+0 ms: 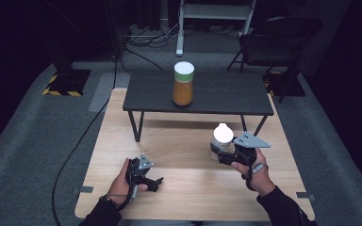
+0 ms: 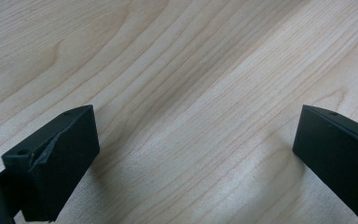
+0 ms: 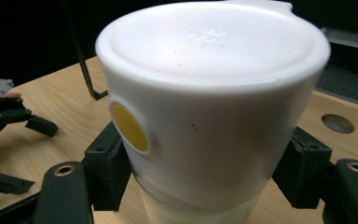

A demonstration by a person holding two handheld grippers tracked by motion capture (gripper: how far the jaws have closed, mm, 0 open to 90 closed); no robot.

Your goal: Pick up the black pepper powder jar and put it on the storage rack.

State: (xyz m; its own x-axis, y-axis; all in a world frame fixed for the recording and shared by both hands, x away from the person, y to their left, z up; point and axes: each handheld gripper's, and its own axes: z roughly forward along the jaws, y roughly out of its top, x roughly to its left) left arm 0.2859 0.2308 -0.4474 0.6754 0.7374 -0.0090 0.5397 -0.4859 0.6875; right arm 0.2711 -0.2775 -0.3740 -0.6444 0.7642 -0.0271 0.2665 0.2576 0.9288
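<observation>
On light wooden table [image 1: 184, 188], near left edge: left gripper [image 1: 156, 182] low over bare wood, jaws wide apart, nothing between. Left hand [image 1: 122, 181] wraps its body. Centre, farther back: dark low table [image 1: 226, 96] standing on wood, orange jar with white lid [image 1: 183, 84] upright on top. Right of centre: right gripper [image 1: 219, 154] clamped on white-capped jar [image 1: 222, 139], pads against both sides just below cap; yellow dot on cap [image 3: 129, 127]. Right hand [image 1: 254, 172] grips handle behind. Grippers well apart.
</observation>
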